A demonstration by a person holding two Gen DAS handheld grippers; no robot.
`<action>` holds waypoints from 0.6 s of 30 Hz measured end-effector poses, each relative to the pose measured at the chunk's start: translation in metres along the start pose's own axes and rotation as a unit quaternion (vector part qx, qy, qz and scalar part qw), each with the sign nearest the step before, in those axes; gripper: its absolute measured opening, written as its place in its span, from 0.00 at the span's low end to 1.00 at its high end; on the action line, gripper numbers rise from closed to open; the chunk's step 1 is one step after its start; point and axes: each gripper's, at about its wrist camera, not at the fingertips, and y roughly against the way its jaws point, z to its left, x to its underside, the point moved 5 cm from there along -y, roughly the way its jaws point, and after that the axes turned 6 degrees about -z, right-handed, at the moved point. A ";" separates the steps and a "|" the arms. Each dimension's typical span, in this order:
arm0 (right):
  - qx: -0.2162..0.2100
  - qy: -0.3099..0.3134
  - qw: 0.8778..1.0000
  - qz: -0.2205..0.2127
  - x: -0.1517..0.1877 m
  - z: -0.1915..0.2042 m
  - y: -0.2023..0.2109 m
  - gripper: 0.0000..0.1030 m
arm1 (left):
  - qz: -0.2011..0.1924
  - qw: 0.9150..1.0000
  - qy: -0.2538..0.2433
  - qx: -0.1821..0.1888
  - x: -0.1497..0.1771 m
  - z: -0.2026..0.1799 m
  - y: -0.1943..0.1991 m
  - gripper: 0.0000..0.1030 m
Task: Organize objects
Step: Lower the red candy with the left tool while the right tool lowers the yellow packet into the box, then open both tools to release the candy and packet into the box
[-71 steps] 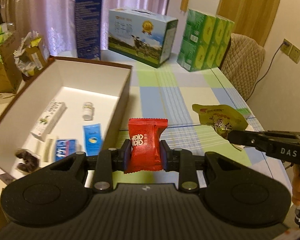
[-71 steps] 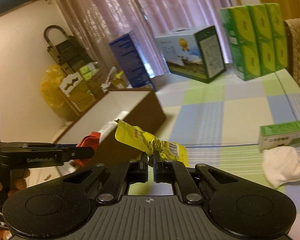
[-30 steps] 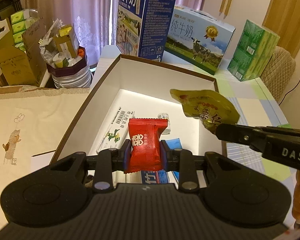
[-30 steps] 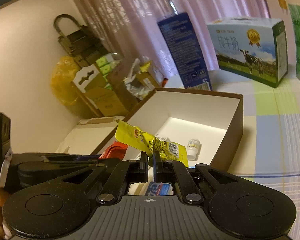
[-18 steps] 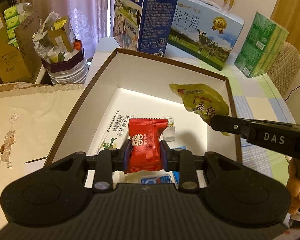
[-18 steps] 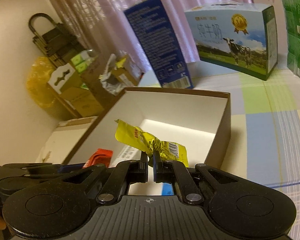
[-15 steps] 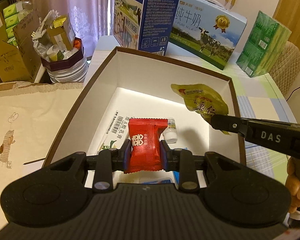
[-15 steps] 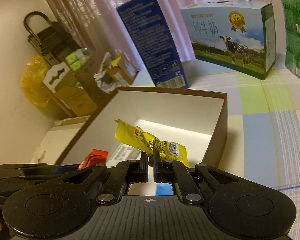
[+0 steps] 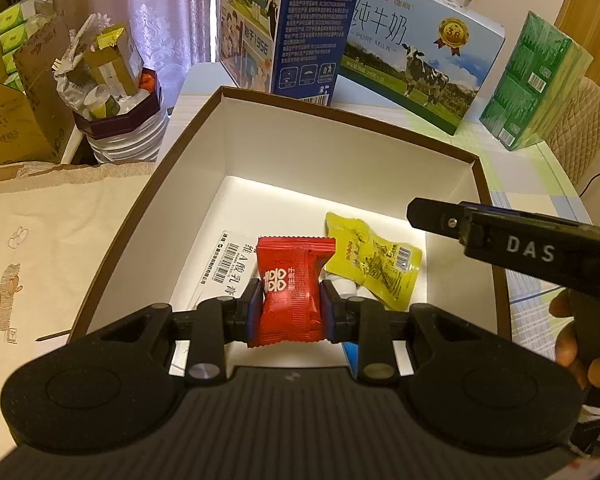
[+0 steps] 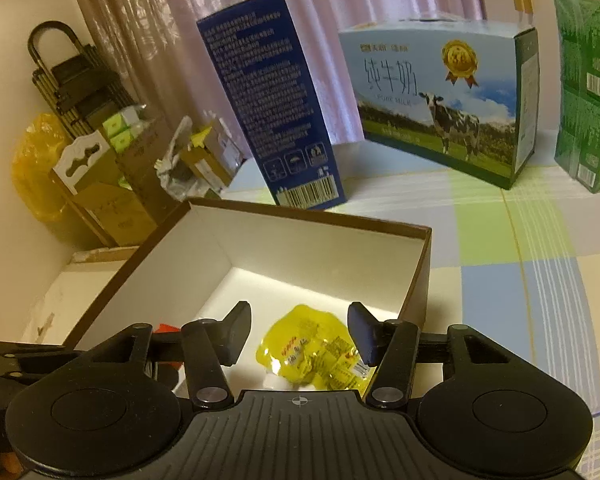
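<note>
Left gripper (image 9: 291,307) pinches a red candy packet (image 9: 292,288) above the open box (image 9: 340,148); right gripper (image 10: 298,334) (jaws spread wide) hangs over the yellow pouch (image 10: 312,354) lying on the box floor

I see a red sachet (image 9: 291,288) with white characters, pinched in my black left gripper (image 9: 291,307). A yellow pouch (image 9: 374,260) with red print and a barcode lies in the box (image 9: 260,148), white inside with a brown rim. My right gripper (image 10: 299,336) is black too. The tablecloth (image 10: 532,248) is checked in green, blue and cream. At its far edge: a dark blue carton (image 10: 268,104), a sky-blue milk carton (image 10: 440,96) with a black-and-white cow, and green packs (image 10: 588,92).
</note>
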 end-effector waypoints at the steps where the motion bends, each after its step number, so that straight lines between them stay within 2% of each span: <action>1: -0.001 0.003 1.000 0.000 0.000 0.000 0.001 0.50 | 0.001 1.000 0.000 0.000 0.000 0.000 -0.001 0.25; 10: -0.001 0.023 1.000 0.010 0.000 0.002 0.001 0.52 | 0.004 1.000 -0.004 0.003 -0.001 -0.003 -0.009 0.25; 14: 0.004 0.032 0.999 0.010 0.001 0.004 0.003 0.53 | -0.008 1.000 -0.010 0.003 -0.005 -0.005 -0.011 0.26; 16: 0.003 0.037 0.999 0.011 0.001 0.005 0.003 0.55 | -0.018 1.000 -0.013 0.003 -0.008 -0.006 -0.011 0.48; 18: 0.004 0.042 0.999 0.011 0.000 0.005 0.005 0.57 | -0.028 1.000 -0.013 -0.004 -0.011 -0.005 -0.010 0.55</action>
